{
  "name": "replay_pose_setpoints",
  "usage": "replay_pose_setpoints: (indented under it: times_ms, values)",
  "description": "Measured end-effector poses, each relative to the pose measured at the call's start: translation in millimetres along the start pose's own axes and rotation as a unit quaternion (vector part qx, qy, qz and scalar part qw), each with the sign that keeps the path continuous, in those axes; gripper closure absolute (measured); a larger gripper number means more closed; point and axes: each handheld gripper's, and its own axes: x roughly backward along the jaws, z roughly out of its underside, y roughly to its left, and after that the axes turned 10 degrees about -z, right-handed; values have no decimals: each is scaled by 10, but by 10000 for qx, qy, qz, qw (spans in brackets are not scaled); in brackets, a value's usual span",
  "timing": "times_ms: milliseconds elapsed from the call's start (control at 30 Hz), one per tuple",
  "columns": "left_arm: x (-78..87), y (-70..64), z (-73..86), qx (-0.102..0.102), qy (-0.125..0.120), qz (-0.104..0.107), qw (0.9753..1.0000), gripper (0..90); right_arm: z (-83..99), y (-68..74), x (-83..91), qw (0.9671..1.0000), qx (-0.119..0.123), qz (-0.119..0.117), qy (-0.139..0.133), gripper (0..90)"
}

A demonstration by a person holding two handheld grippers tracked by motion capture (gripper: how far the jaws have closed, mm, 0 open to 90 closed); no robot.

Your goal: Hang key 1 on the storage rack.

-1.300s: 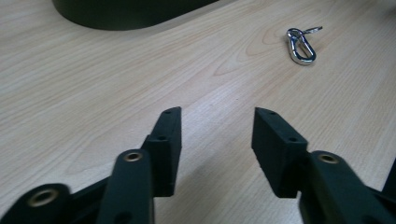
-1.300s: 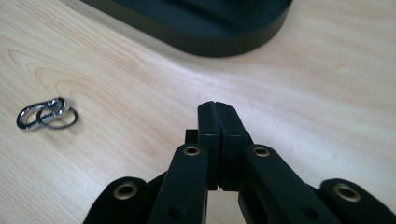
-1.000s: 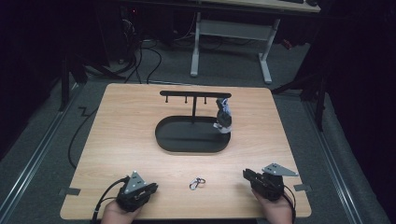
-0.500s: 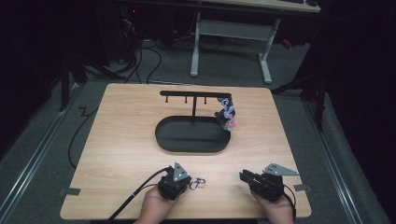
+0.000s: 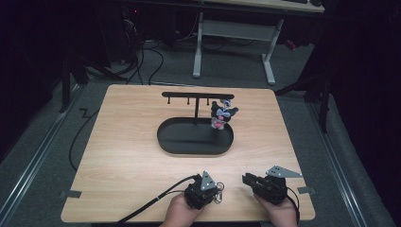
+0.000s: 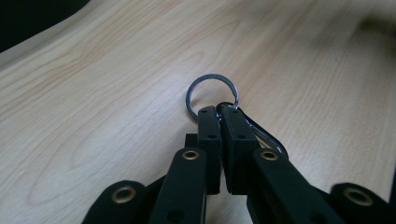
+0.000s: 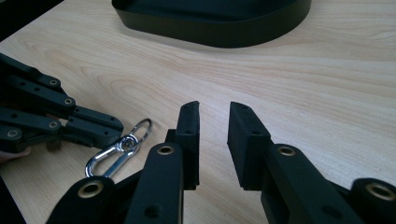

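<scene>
A metal keyring with a split ring (image 6: 212, 91) and a silver carabiner (image 6: 267, 140) lies on the wooden table near its front edge. My left gripper (image 6: 218, 112) is shut on it where ring and clip join. In the high view the left gripper (image 5: 213, 193) sits at the front middle, with the keyring (image 5: 220, 194) at its tip. My right gripper (image 5: 247, 179) rests just to the right, open and holding nothing. The right gripper view shows its open jaws (image 7: 215, 112) aimed past the carabiner (image 7: 112, 156) and the left gripper (image 7: 88, 125).
A black stand with an oval tray base (image 5: 195, 138) and a hook bar (image 5: 197, 95) occupies the table's middle. A small black-and-pink plush charm (image 5: 221, 115) hangs from the bar's right end. The base's rim (image 7: 210, 25) lies ahead of the right gripper.
My left gripper has slid from the front left corner rightward to the keyring and shut on it. The right gripper has stayed almost still.
</scene>
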Motion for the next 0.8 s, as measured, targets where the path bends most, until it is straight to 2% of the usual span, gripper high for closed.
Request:
replay_pose_setpoints:
  times_ms: [67, 133, 267, 333, 400, 433, 467, 533, 567, 600, 633, 700, 733, 800]
  values:
    - [47, 51, 23, 47, -50, -67, 10000, 845, 4, -4, -9, 10000, 9, -25, 35, 728]
    - [135, 178, 86, 122, -74, -215, 9997, 828, 9, 5, -25, 9999, -42, -78, 74, 703]
    - [391, 565, 321, 315, -52, -624, 9975, 765, 14, 51, -95, 9995, -64, -223, 216, 652]
    - [570, 806, 492, 470, 0, -865, 9951, 752, 19, 88, -138, 9993, -38, -239, 295, 633]
    - [737, 1005, 649, 596, 58, -1026, 9929, 695, 22, 136, -190, 9988, 5, -285, 404, 609]
    - [797, 1073, 704, 647, 98, -1070, 9921, 670, 24, 158, -209, 9986, 25, -296, 438, 599]
    - [894, 1163, 797, 727, 79, -1193, 9902, 652, 25, 178, -222, 9985, 17, -302, 467, 591]
    - [1019, 1260, 921, 866, 8, -1321, 9874, 621, 27, 235, -259, 9982, 22, -333, 502, 576]
    - [1135, 1328, 1072, 1071, -192, -1394, 9842, 594, 26, 307, -295, 9977, 74, -387, 554, 594]
    - [1135, 1328, 1072, 1071, -192, -1394, 9842, 595, 26, 307, -295, 9977, 74, -387, 554, 594]
    - [1189, 1371, 1134, 1199, -228, -1306, 9839, 595, 19, 346, -311, 9974, 124, -431, 569, 632]
    - [1257, 1418, 1131, 1210, -325, -1360, 9828, 591, -3, 456, -333, 9970, 269, -472, 552, 768]
    - [1286, 1439, 1125, 1194, -408, -1401, 9821, 584, -22, 536, -369, 9953, 355, -629, 642, 858]
    - [1286, 1468, 1134, 1278, -452, -1336, 9817, 584, -21, 586, -405, 9941, 400, -705, 725, 880]
